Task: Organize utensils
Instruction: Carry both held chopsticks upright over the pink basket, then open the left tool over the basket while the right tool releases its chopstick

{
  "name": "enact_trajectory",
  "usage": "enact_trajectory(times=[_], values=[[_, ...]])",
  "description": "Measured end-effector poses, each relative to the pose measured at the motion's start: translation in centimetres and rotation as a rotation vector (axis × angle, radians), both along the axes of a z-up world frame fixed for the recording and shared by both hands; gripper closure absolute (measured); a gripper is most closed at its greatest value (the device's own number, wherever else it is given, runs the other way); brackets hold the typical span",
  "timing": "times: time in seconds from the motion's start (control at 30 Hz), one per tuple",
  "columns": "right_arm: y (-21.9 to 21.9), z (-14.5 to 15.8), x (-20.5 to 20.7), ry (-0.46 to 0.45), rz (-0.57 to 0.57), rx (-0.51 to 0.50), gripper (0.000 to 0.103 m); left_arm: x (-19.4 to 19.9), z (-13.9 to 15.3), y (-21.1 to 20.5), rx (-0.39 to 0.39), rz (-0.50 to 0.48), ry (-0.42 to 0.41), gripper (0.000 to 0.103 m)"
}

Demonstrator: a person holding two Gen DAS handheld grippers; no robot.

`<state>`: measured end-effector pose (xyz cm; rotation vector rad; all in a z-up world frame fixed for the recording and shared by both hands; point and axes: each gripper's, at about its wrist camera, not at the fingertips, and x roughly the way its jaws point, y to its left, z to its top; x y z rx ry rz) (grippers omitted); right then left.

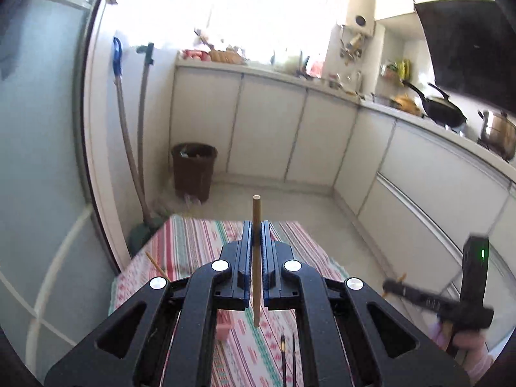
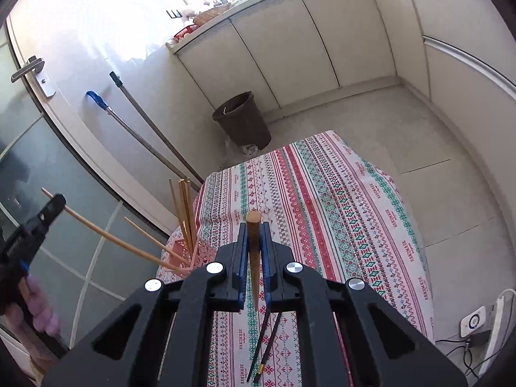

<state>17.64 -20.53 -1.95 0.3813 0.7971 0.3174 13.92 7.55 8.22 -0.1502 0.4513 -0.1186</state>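
Kitchen cabinets are ringing the cloth-covered counter [image 2: 322, 193]. Left tongs [image 1: 257, 225] and right tongs [image 2: 253, 225] are each clamping one wooden chopstick [image 1: 256, 258] [image 2: 253, 258]. Black chopsticks [image 2: 267, 338] are lying near; pink holder [image 2: 196, 254] is standing left.

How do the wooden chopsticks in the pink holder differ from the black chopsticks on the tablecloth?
The wooden chopsticks are light brown; the black chopsticks are dark, and one has a gold band. The wooden ones stand tilted in the pink holder; the black ones lie flat on the tablecloth. Both are thin sticks.
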Motion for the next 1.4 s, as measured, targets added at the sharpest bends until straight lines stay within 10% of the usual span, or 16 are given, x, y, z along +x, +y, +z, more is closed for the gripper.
enact_trajectory(times=[0.37,0.93,1.4], values=[[1.9,-0.4,0.7,0.024,0.049,-0.007,0.095,6.0,-3.4,5.3,-0.040,0.181,0.152,0.087],[6.5,6.6,0.5,-0.144,0.100,0.034,0.095,-3.2,0.3,12.6,-0.235,0.405,0.028,0.071],[13.3,5.9,5.9,-0.185,0.105,0.029,0.095,-2.3,-0.5,11.6,-0.147,0.394,0.076,0.070]])
